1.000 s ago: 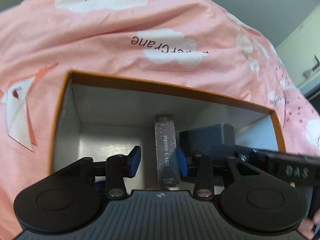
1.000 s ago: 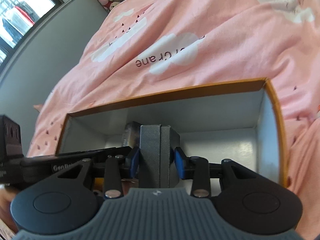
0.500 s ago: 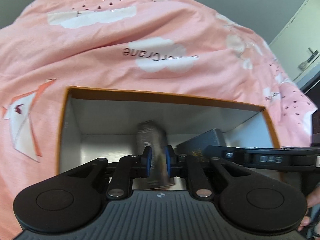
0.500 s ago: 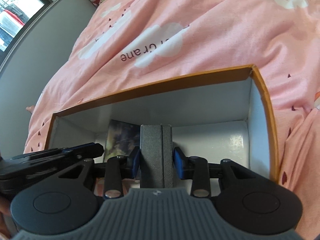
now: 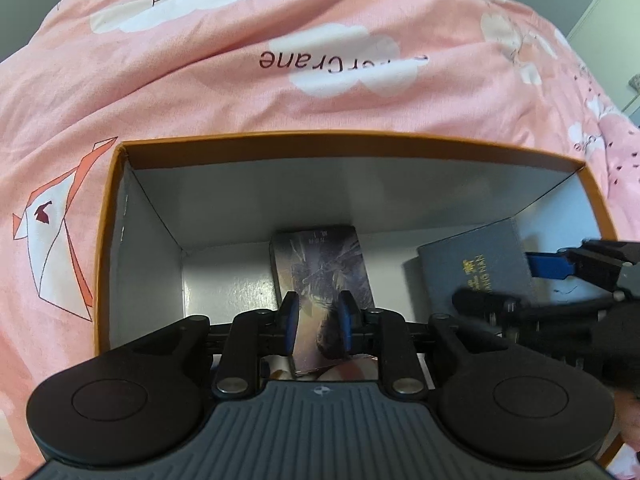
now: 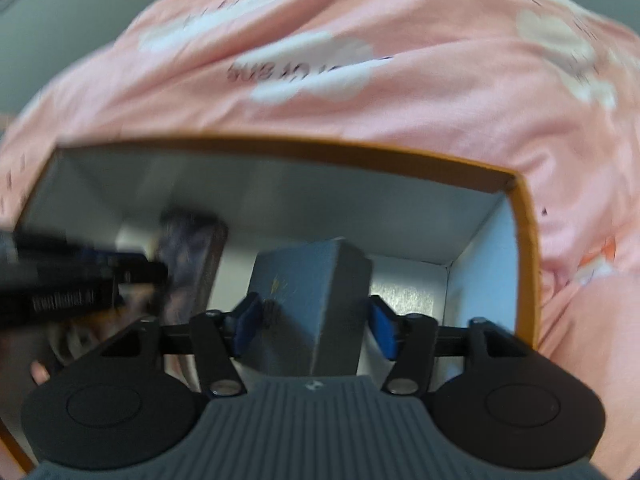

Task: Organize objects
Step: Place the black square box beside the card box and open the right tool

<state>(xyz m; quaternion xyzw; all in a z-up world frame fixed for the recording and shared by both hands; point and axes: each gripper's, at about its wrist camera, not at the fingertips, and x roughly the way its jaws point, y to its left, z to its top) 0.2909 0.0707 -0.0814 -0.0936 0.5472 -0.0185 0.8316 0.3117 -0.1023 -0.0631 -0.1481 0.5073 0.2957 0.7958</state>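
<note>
An orange box [image 5: 304, 148] with white walls sits on a pink bed cover [image 5: 200, 80]. Inside lie a card pack [image 5: 320, 264] and a grey box [image 5: 476, 264], side by side. The left hand-held gripper [image 5: 318, 326] is spread a little above the card pack, not pinching it. The right hand-held gripper [image 6: 314, 326] is spread wide around the grey box [image 6: 312, 280]; its pads [image 6: 382, 330] do not press it.

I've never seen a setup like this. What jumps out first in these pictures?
An open orange-rimmed box with white inner walls sits on a pink bedspread printed with white clouds. On its floor lie a dark photo card pack, in front of the left gripper, and right of it a grey-blue box with gold lettering. The right gripper stands open around that grey-blue box.
</note>
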